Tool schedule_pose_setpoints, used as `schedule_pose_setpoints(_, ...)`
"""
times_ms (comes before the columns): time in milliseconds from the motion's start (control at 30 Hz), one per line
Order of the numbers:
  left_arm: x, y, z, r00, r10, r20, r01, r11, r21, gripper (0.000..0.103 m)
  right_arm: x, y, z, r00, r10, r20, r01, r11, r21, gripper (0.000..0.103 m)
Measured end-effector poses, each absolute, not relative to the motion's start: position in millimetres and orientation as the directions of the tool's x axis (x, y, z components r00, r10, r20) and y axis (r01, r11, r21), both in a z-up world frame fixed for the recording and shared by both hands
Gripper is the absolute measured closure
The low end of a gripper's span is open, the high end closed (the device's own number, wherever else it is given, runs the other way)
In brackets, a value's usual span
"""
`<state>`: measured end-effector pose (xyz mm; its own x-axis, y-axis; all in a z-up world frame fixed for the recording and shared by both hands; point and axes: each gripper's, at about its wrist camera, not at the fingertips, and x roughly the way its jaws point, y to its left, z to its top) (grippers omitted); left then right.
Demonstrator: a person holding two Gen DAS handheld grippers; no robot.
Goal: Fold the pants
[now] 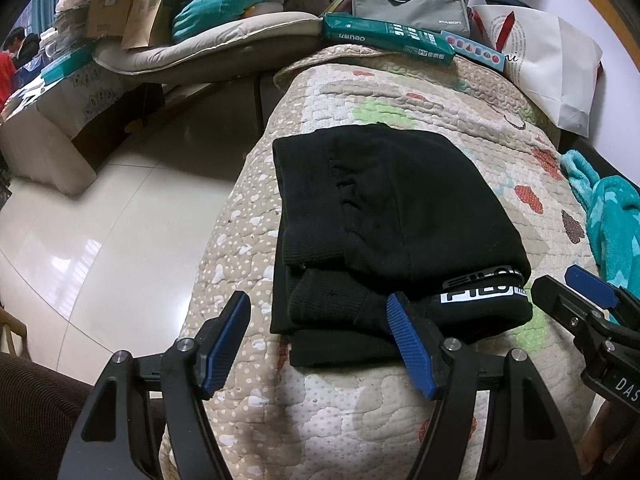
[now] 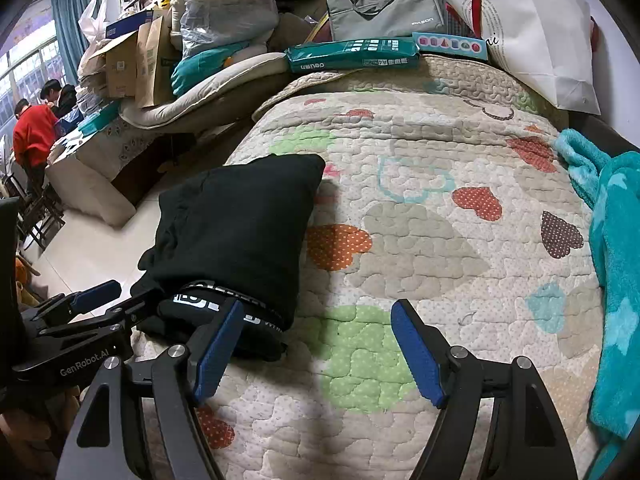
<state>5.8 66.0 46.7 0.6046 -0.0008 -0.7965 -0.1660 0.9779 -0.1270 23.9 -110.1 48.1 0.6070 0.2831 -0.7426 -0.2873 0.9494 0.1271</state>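
Observation:
The black pants (image 1: 384, 224) lie folded into a compact stack on the quilted heart-print bed cover (image 1: 400, 412), with a white-lettered waistband at the near right corner. My left gripper (image 1: 316, 340) is open and empty, just in front of the stack's near edge. In the right wrist view the pants (image 2: 236, 232) lie at the left. My right gripper (image 2: 316, 348) is open and empty, its left finger (image 2: 218, 352) beside the waistband. The right gripper also shows at the right edge of the left wrist view (image 1: 576, 292).
A teal fleece blanket (image 2: 616, 280) lies along the bed's right side. A teal box (image 2: 352, 56), a grey laptop bag (image 2: 384, 8) and a white paper bag (image 2: 540, 40) sit at the far end. Tiled floor (image 1: 100, 240) drops off left of the bed.

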Motion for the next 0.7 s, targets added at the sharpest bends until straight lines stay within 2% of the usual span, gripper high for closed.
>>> schedule_pose_setpoints(400, 6, 67, 48, 0.607, -0.005, -0.795, -0.167, 0.977, -0.133, 0.033, 24, -110, 49, 0.609, 0.282, -0.741, -0.285, 0.950, 0.128, 0.022)
schedule_pose_setpoints(700, 0, 84, 65, 0.676, -0.031, -0.736, -0.203, 0.953, -0.226, 0.033, 25, -119, 56, 0.637, 0.292, -0.714, -0.264, 0.952, 0.154, 0.022)
